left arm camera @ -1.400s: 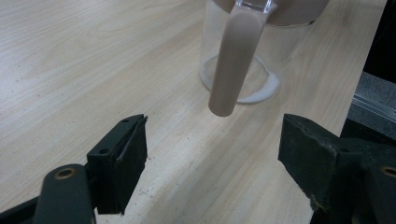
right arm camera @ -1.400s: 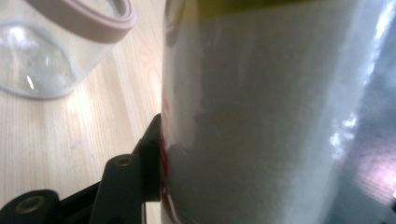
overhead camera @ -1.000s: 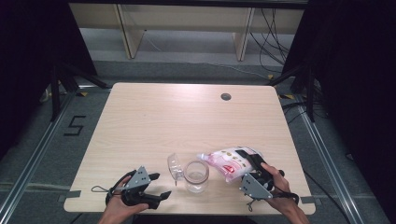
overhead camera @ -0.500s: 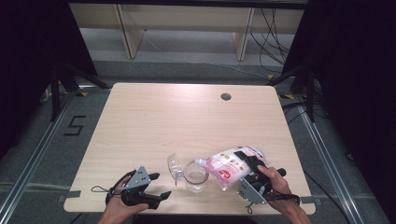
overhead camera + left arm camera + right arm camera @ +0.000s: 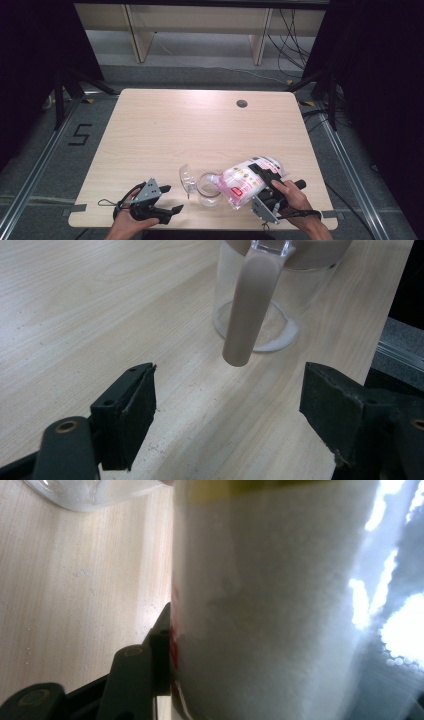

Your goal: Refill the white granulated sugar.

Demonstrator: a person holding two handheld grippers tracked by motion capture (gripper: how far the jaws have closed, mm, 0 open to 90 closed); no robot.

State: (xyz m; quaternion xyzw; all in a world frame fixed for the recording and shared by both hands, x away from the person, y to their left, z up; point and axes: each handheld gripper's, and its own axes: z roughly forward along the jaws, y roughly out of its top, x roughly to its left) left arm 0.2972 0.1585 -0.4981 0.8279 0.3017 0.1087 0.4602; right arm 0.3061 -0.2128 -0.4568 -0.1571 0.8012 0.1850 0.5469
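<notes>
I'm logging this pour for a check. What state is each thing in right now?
bag: clamped in the right gripper, tilted, mouth over the jar.
jar: upright, lid flipped open.
left gripper: open, holding nothing.

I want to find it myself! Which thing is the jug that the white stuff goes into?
Look at the wooden table, along the edge nearest the person. Between the left gripper and the right gripper stands a clear jug with its lid flipped open. It is see-through with a beige handle, while the bag tipped beside it is white with red print.
</notes>
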